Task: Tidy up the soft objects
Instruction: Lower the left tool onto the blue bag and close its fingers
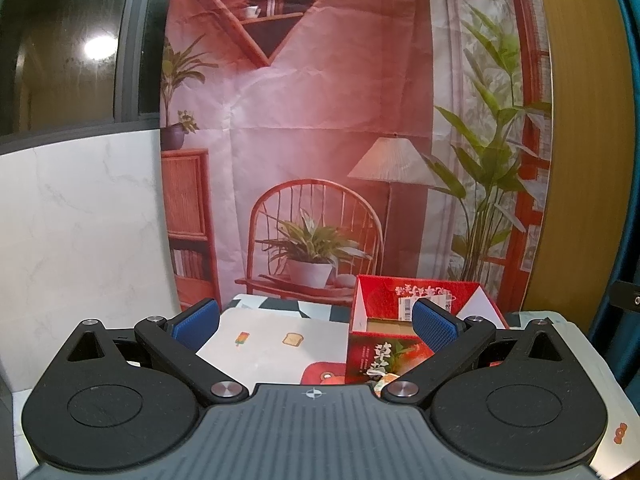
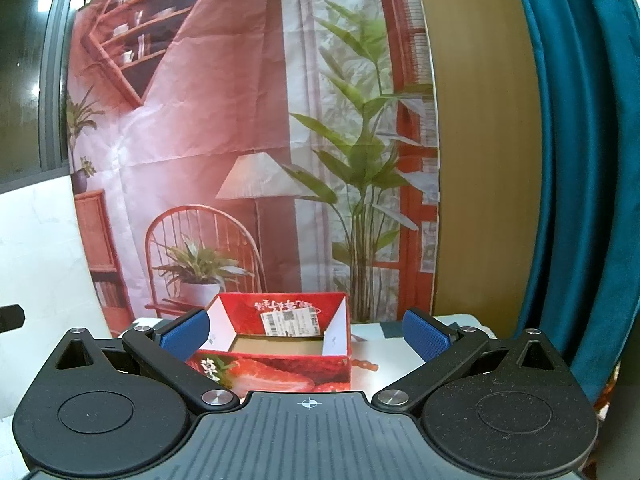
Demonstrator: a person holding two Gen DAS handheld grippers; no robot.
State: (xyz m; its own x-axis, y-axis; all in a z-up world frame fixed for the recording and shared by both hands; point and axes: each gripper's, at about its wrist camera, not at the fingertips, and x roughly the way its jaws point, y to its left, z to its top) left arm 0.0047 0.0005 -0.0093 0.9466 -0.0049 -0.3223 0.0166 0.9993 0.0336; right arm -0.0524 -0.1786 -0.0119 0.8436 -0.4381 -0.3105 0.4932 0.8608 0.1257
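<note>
— What are the two grippers doing?

— The left gripper point(image 1: 316, 326) has its blue-padded fingers spread wide with nothing between them. The right gripper point(image 2: 306, 332) is the same, jaws apart and empty.

— And the box?

— A red cardboard box printed with strawberries point(image 2: 280, 344) stands on the table point(image 2: 384, 364), flaps up, its brown floor showing bare where I can see it. From the right wrist it sits straight ahead between the fingers; from the left wrist it point(image 1: 404, 340) lies ahead and to the right, partly behind the right fingertip.

— Anything soft nearby?

— A white cloth with small toast and ice-lolly prints point(image 1: 276, 340) lies flat on the table just left of the box. A red patterned piece point(image 1: 320, 374) lies at the box's near corner; I can't tell what it is.

— Behind it all?

— A printed backdrop of a chair, lamp and plants point(image 1: 320, 160), and a teal curtain point(image 2: 580, 160) on the right.
</note>
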